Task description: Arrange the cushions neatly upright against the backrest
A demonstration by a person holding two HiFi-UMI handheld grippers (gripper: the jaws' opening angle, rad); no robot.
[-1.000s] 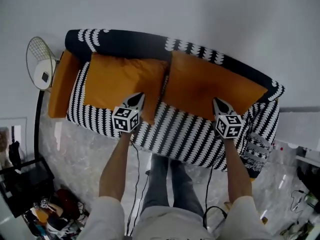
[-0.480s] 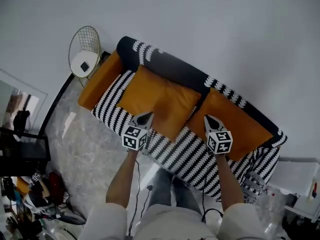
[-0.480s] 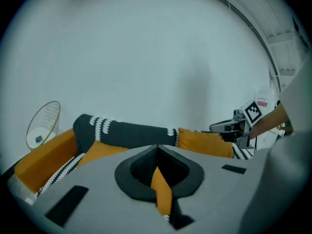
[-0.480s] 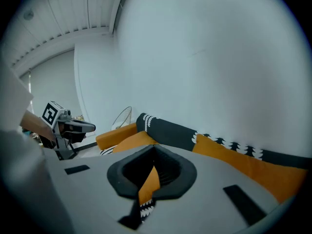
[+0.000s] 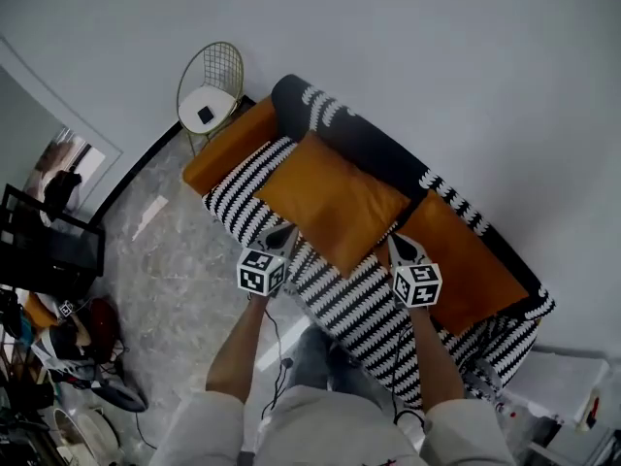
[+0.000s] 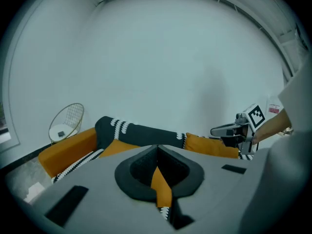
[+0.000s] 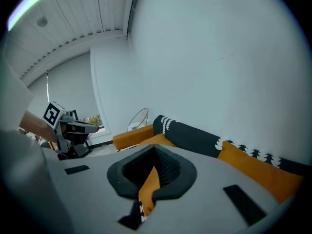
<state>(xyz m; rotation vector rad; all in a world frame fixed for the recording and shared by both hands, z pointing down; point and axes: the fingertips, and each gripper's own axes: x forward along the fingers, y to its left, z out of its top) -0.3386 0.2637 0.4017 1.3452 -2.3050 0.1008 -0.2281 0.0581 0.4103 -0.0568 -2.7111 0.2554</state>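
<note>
Soft, even light filled the room. The pale wall (image 5: 437,56) showed no glare, and the sofa (image 5: 349,299) cast only a faint shadow on the glossy floor (image 5: 165,260). Both gripper views looked dimmer and bluish, strongly bowed, with black corners and a blurred foreground.

- Sofa (image 5: 340,299) stands on the floor (image 5: 165,270), with its backrest (image 5: 374,153) against the wall (image 5: 437,66).
- Left cushion (image 5: 335,202) and right cushion (image 5: 466,260) sit side by side on the seat, leaning on the backrest.
- Wire chair (image 5: 209,90) stands just beyond the sofa's left armrest (image 5: 228,146).
- Left tongs (image 5: 284,234) close on the left cushion's front edge; right tongs (image 5: 400,246) do the same on the right cushion.
</note>
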